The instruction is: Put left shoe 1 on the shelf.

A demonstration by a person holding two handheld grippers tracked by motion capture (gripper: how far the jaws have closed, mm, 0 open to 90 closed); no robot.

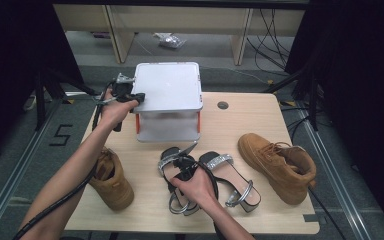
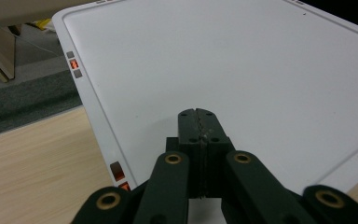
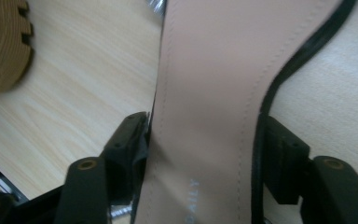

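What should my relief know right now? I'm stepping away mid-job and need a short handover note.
Left gripper: shut, empty, tips over the white rack's top shelf.
Right gripper: its jaws sit either side of the left sandal's insole, close against its edges; whether they press is unclear.
Other sandal lies beside it on the table; one tan boot at left, the other at right.
Done: no shoe on the top shelf yet.
Left: probably lift the sandal and shelve all four shoes.
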